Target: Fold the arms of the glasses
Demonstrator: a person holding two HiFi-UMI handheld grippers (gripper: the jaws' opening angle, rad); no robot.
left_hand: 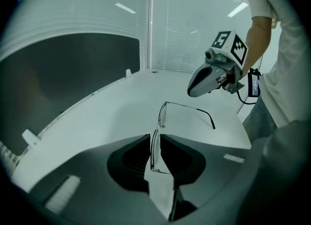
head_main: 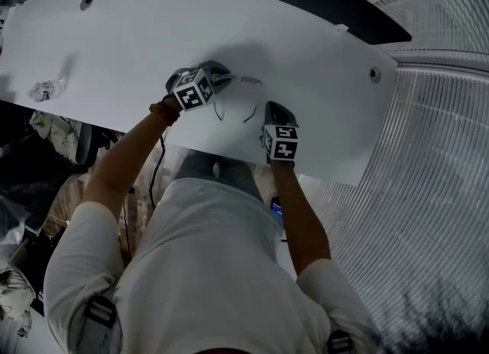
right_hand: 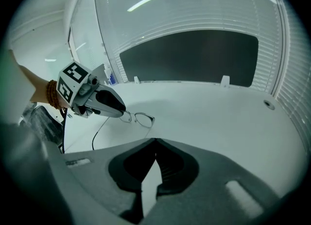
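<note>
A thin wire-rimmed pair of glasses [head_main: 238, 85] lies on the white table [head_main: 321, 54] with both arms spread open towards the person. My left gripper [head_main: 224, 79] is shut on one lens rim; in the left gripper view that lens [left_hand: 154, 150] stands edge-on between the jaws, with the other lens [left_hand: 163, 114] and an arm [left_hand: 194, 108] beyond. My right gripper [head_main: 273, 108] hovers by the glasses' right arm tip [head_main: 252, 114], shut and holding nothing. In the right gripper view the glasses [right_hand: 138, 118] lie ahead, apart from its tips [right_hand: 155, 142].
A crumpled scrap of paper [head_main: 44, 90] lies at the table's left end. Round cable holes [head_main: 374, 74] sit near the far edge. A dark panel [right_hand: 194, 54] backs the table. The near table edge [head_main: 229, 154] runs just in front of the person.
</note>
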